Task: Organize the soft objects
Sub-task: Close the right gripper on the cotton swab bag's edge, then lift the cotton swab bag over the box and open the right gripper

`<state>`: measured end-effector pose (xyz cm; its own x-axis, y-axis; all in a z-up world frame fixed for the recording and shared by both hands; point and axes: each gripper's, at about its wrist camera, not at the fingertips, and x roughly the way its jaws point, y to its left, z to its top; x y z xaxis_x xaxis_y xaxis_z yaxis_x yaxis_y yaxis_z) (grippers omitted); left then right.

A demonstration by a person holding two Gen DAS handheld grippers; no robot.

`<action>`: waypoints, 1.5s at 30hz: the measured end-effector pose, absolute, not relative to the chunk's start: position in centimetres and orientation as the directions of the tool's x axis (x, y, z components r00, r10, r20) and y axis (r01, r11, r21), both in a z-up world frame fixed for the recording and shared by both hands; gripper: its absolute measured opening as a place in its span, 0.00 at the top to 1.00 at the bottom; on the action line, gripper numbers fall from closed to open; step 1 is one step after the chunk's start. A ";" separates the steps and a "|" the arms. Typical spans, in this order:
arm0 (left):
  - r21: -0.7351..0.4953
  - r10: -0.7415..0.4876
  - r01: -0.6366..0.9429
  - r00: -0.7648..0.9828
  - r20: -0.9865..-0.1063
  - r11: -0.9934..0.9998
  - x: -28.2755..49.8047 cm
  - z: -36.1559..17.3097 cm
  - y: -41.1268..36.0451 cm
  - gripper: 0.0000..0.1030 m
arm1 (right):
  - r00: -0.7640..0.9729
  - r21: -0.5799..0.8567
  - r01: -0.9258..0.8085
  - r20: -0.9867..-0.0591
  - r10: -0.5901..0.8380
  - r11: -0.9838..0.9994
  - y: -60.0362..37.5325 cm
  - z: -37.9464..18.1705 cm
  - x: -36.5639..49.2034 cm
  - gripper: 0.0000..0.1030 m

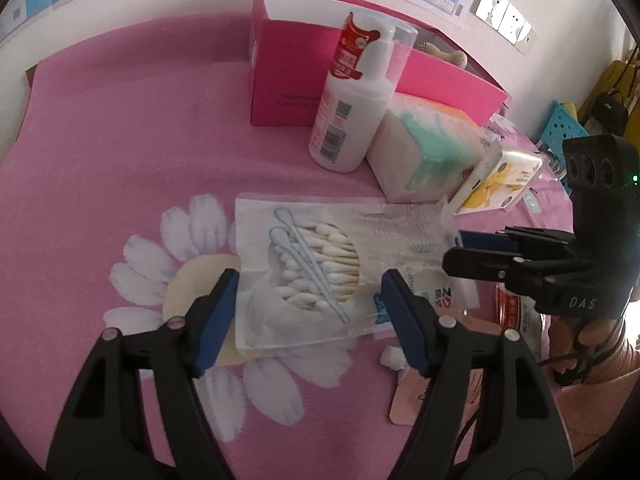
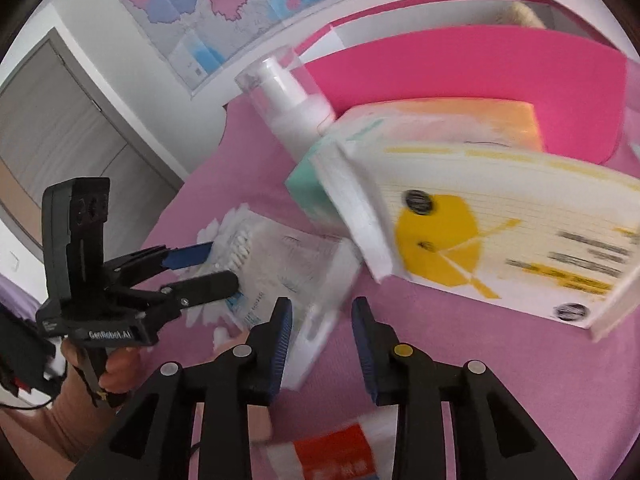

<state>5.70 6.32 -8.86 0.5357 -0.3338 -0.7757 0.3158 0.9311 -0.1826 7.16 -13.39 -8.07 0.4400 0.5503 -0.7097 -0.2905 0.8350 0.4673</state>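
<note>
So in the left wrist view the left claw (image 1: 308, 304) sits with its blue pads spread wide on either side of a flat packet of cotton swabs (image 1: 316, 268), which lies on the pink flowered cloth (image 1: 120, 140) covering the bench; the pads look like they straddle the packet's near end rather than pinch it, so I'd call that claw open. At 12 o'clock from the packet stands a white pump bottle (image 1: 352, 108) with a red label and a clear cap, upright, and right behind it is an open hot-pink box (image 1: 280, 76) with something beige and fuzzy poking out of it at the back. At about 2 o'clock from the swabs there's a soft tissue pack (image 1: 428, 148) in mint and orange, touching the bottle's base, and just past that a white-and-yellow pack (image 1: 500, 180) tilted up on one edge. The right claw (image 1: 456, 248) comes in from 3 o'clock, its tips over the packet's far right corner. A tiny white cotton ball (image 1: 390, 356) lies loose on the cloth at 5 o'clock from the packet. From the right wrist view the right claw (image 2: 322, 320) has its pads apart with nothing pressed between them, just pink cloth and the packet's edge under the left pad, so it's open too. The white-and-yellow pack (image 2: 500, 240) looks blurry there, at 1 o'clock from the claw. A red-and-white pouch (image 2: 336, 452) sits at 6 o'clock, partly cut off. A hand (image 2: 116, 364) grips the left claw's handle at 9 o'clock.
</note>
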 end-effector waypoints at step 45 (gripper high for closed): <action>-0.134 -0.357 0.350 0.716 -0.600 0.927 16.6 5.8 1.2 0.55 | 0.732 0.396 -0.313 -0.479 0.485 0.863 -21.4 6.2 16.4 0.92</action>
<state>16.63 1.22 5.76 0.7161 -0.3571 -0.5998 0.3503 0.9271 -0.1337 16.43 -21.37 6.15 0.7320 0.4848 -0.4787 -0.3125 0.8632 0.3964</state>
